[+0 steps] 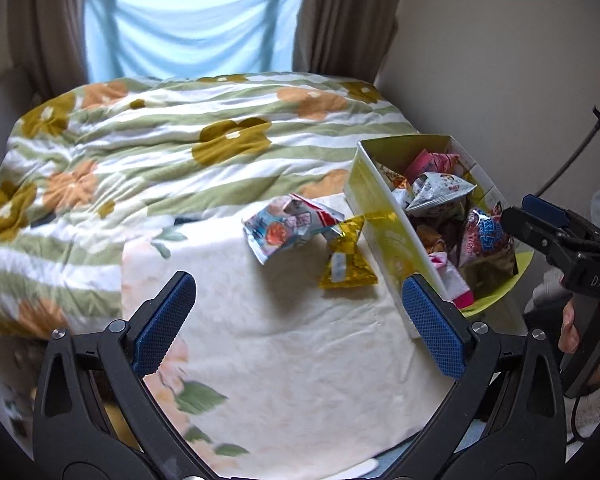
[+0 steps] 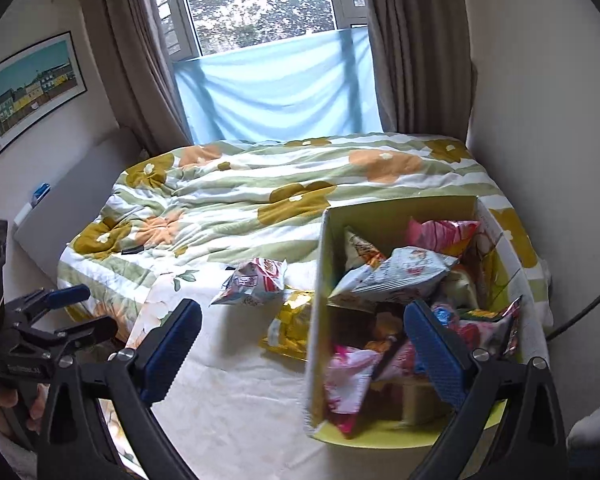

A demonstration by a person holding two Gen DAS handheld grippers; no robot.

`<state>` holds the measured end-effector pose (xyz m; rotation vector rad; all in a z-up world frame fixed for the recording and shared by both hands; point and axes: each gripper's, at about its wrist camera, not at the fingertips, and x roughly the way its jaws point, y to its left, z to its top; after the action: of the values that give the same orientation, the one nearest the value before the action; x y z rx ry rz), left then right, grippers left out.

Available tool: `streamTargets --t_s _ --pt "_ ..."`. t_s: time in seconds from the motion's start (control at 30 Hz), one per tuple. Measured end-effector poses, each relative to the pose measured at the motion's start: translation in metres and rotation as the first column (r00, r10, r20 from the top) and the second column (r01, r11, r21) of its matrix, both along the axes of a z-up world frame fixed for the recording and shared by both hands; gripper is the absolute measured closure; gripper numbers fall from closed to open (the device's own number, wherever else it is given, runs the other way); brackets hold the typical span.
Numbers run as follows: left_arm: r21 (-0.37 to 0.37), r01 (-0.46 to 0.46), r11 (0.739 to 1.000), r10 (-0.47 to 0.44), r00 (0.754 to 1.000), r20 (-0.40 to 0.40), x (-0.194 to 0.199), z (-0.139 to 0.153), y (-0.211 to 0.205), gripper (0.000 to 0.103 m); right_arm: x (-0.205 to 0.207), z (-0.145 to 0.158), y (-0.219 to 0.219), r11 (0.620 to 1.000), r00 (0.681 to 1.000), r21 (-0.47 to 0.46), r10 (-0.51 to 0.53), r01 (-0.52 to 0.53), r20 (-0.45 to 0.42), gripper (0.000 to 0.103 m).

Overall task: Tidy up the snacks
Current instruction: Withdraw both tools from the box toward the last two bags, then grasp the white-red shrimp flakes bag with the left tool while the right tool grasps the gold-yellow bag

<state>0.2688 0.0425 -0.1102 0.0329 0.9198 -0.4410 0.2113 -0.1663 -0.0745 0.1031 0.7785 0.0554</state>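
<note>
Reaching hands: left gripper (image 1: 300,320) hangs over the cream cloth (image 1: 284,340) with fingers spread wide and nothing between them; right gripper (image 2: 304,352) is likewise spread and empty, one finger over the cloth, the other over the box.
Cloth: pale, floral-edged, laid flat on the near part of the bed; both loose snacks lie on it.
Yellow packet (image 1: 346,258): nearest loose snack, a small foil pillow pack touching the box's left wall. My judgement: very light, crinkly and slippery, contents crushable, so pinch a crimped end seam rather than the puffed belly.
White packet (image 1: 286,226): just behind and left of the yellow one, overlapping it, tilted on one edge. Likely as light and slick; its raised upper seam looks the easiest hold.
Box (image 1: 384,216): open-topped yellow-green carton at the right edge of the bed, near the wall, its long side running away from the hands.
Box contents: many small packets heaped loosely, among them a pink pack (image 2: 348,384) at the near end, a blue-and-red foil pack (image 1: 486,236) by the right wall, a white pyramid pack (image 2: 400,272) on top, another pink one at the far end. Room remains on the heap.
Quilt (image 1: 160,140): green-striped, flowered, rumpled, beyond the cloth; no snack visible on it.
Window and curtains: farthest back.
</note>
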Motion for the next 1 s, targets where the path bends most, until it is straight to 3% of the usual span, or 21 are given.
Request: streamTargets --t_s 0.13,0.27,0.43,0.57,0.8,1.0 --pt "0.028 0.113 0.993 -0.113 0.994 0.006 0.035 -0.001 0.013 0.001 0.010 -0.014 0.030 0.998 0.998 -0.020 -0.061 0.061 -0.011 0.002" --pt "0.045 0.237 0.971 -0.237 0.972 -0.004 0.077 -0.010 0.015 0.001 0.019 -0.032 0.051 0.993 0.992 -0.011 -0.120 0.119 -0.037 0.002" --pt "0.048 0.402 0.914 -0.399 0.915 -0.060 0.129 -0.045 -0.002 0.001 0.031 -0.060 0.074 0.983 0.981 -0.041 -0.179 0.176 -0.075 0.002" --pt "0.062 0.525 0.849 -0.517 0.849 -0.109 0.162 -0.085 -0.029 0.001 0.045 -0.089 0.087 0.975 0.971 -0.060 -0.220 0.215 -0.095 0.002" --pt "0.046 0.636 0.770 -0.617 0.762 -0.197 0.192 -0.148 -0.068 0.001 0.069 -0.149 0.101 0.948 0.950 -0.158 -0.295 0.277 -0.105 0.003" --pt "0.050 0.689 0.723 -0.661 0.712 -0.238 0.201 -0.179 -0.091 0.001 0.081 -0.170 0.102 0.920 0.936 -0.230 -0.343 0.318 -0.079 0.008"
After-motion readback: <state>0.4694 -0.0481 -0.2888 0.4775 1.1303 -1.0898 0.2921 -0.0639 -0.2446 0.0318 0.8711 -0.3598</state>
